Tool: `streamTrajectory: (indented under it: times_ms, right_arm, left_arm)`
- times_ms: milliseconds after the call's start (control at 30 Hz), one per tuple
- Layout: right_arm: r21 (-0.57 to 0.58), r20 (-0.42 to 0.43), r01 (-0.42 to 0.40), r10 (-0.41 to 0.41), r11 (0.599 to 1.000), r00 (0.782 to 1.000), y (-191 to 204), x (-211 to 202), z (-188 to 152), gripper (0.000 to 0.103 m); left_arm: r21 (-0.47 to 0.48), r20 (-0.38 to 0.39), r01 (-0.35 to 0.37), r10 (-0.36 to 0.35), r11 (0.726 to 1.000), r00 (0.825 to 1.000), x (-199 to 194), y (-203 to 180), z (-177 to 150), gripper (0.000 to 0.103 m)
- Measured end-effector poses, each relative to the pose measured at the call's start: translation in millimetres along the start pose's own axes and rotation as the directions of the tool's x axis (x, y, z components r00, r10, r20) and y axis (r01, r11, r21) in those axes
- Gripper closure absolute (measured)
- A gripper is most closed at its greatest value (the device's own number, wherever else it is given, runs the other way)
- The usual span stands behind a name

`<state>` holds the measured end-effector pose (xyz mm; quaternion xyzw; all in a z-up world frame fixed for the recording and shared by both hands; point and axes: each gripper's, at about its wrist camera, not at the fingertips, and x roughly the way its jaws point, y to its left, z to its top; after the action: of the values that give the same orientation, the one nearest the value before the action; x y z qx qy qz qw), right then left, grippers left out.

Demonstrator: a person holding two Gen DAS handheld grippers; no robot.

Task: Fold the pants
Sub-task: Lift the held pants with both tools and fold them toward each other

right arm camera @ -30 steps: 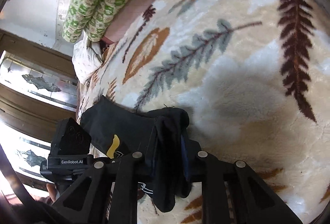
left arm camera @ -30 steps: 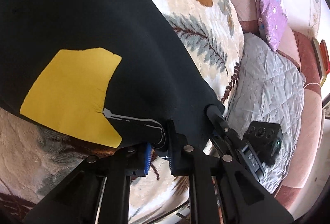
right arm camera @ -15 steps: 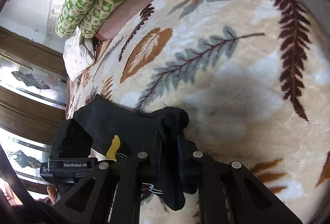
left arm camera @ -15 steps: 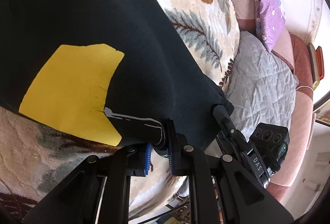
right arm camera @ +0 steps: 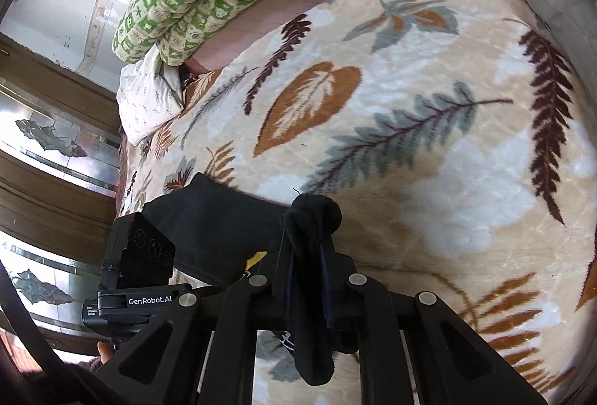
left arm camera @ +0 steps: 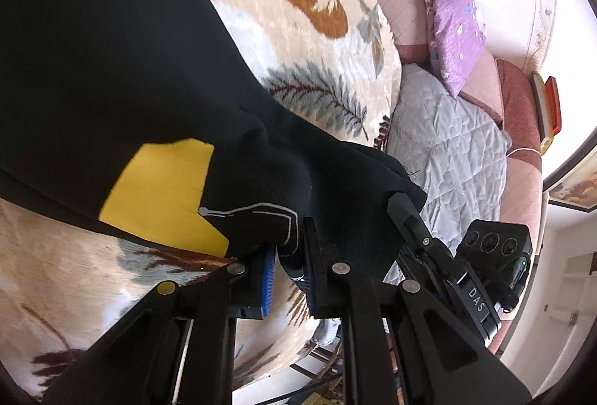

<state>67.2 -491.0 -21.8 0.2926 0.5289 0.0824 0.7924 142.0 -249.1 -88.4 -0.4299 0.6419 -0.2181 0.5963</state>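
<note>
- Both tongs are clenched on the black pants (left arm camera: 112,69): left tongs (left arm camera: 287,267) at an edge near the yellow patch (left arm camera: 160,192), right tongs (right arm camera: 309,278) on a bunched end.
- Pants hang partly over the leaf-patterned blanket (right arm camera: 429,144).
- Risk: the bunched cloth may slip out and spoil the fold.

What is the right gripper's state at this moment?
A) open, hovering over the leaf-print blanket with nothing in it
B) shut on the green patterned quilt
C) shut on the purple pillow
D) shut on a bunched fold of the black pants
D: in the right wrist view the right gripper has its fingers closed on a bunched wad of the black pants, with cloth hanging below them over the leaf-print blanket.
</note>
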Motion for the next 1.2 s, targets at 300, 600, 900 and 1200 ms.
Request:
streamTrajectory:
  times_ms: [300, 600, 900, 1200]
  right_arm:
    - [-0.025, -0.014, -0.007, 0.006, 1.000, 1.000, 39.6, 16.0, 8.4, 0.092]
    - [-0.029, -0.022, -0.032, 0.032, 0.999, 0.999, 70.8, 38.3, 15.0, 0.092]
    - [-0.038, -0.038, -0.080, 0.079, 0.996, 0.996, 110.6, 70.4, 16.9, 0.092]
    - [-0.078, -0.117, -0.122, 0.113, 0.989, 0.987, 160.0, 125.6, 11.9, 0.092]
  left_arm:
    - [-0.038, 0.026, 0.037, -0.036, 0.999, 0.999, -25.7, 13.9, 14.2, 0.092]
    - [-0.067, 0.055, 0.063, -0.060, 0.996, 0.997, -53.0, 31.1, 19.2, 0.092]
    - [-0.096, 0.091, 0.079, -0.071, 0.992, 0.993, -86.9, 55.6, 24.3, 0.092]
    - [-0.154, 0.142, 0.068, -0.046, 0.986, 0.989, -127.7, 100.6, 26.8, 0.092]
